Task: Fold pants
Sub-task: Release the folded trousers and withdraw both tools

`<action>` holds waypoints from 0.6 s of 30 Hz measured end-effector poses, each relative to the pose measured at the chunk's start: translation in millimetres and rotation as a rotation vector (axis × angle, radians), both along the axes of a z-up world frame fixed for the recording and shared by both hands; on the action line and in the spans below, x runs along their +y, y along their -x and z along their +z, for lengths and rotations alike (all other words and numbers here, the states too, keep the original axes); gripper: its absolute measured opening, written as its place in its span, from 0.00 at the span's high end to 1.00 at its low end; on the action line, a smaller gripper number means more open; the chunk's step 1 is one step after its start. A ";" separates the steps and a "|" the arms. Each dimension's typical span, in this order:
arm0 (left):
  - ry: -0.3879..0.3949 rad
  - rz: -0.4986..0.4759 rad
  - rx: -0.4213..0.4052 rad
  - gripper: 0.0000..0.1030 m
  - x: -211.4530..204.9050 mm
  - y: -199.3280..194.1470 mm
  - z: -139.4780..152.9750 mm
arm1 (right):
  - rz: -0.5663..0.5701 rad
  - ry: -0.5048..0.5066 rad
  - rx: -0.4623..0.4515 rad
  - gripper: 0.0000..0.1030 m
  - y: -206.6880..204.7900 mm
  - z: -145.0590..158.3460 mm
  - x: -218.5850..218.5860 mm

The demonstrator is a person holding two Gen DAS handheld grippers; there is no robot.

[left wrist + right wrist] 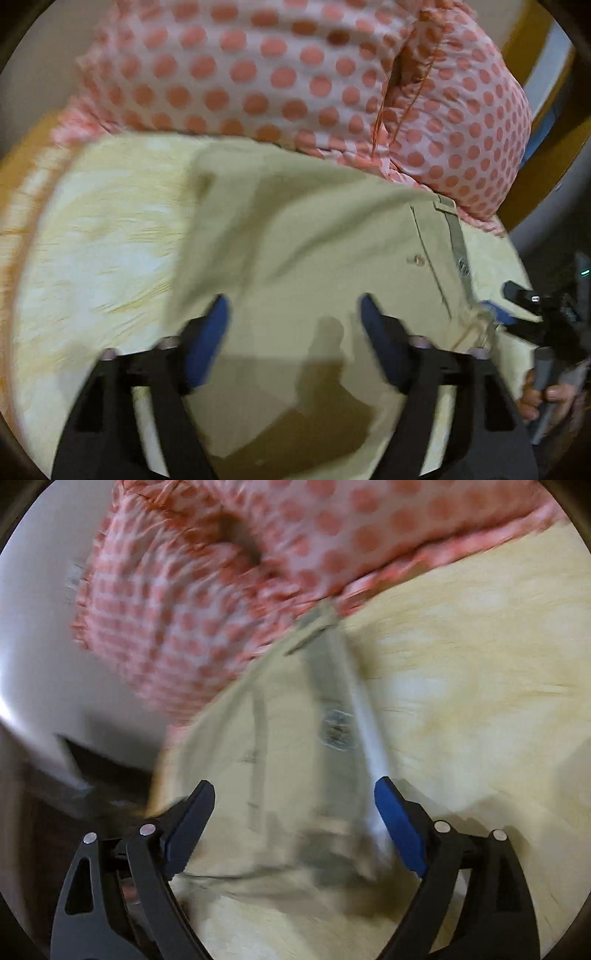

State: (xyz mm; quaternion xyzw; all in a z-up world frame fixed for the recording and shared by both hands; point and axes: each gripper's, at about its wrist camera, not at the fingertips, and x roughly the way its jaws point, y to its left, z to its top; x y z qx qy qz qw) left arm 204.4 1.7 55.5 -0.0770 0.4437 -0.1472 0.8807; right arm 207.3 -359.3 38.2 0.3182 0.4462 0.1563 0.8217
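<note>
Item: khaki pants (314, 240), lying on the yellow bedsheet (103, 229), waistband (334, 701) toward the polka-dot pillow (280, 74). Soft, limp, light (best pinched at waistband corners). My left gripper (291, 310) and right gripper (295, 794) gape wide above the pants, holding nothing.

The pants (303, 236) are matt khaki woven cloth. The bedsheet (103, 236) is soft yellow fabric, the dotted pillow (258, 70) smooth cotton. The hand-held gripper fingers (400, 830) carry matt blue rubbery pads on black plastic.
</note>
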 end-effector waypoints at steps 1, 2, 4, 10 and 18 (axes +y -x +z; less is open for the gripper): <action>-0.048 0.012 -0.055 0.12 0.6 21.2 7.1 | -0.009 0.059 -0.026 0.04 14.4 8.0 4.7; -0.097 0.028 -0.106 0.05 0.9 43.8 11.9 | -0.008 0.089 -0.055 0.01 24.1 11.3 10.6; -0.186 0.060 -0.180 0.02 2.1 82.0 14.5 | 0.020 0.177 -0.127 0.01 62.0 16.9 28.4; -0.382 0.164 -0.227 0.02 2.3 161.9 -13.7 | 0.078 0.492 -0.273 0.01 140.9 -6.7 102.0; -0.345 0.185 -0.189 0.02 5.5 170.7 -39.2 | 0.035 0.624 -0.288 0.01 160.6 -27.0 126.5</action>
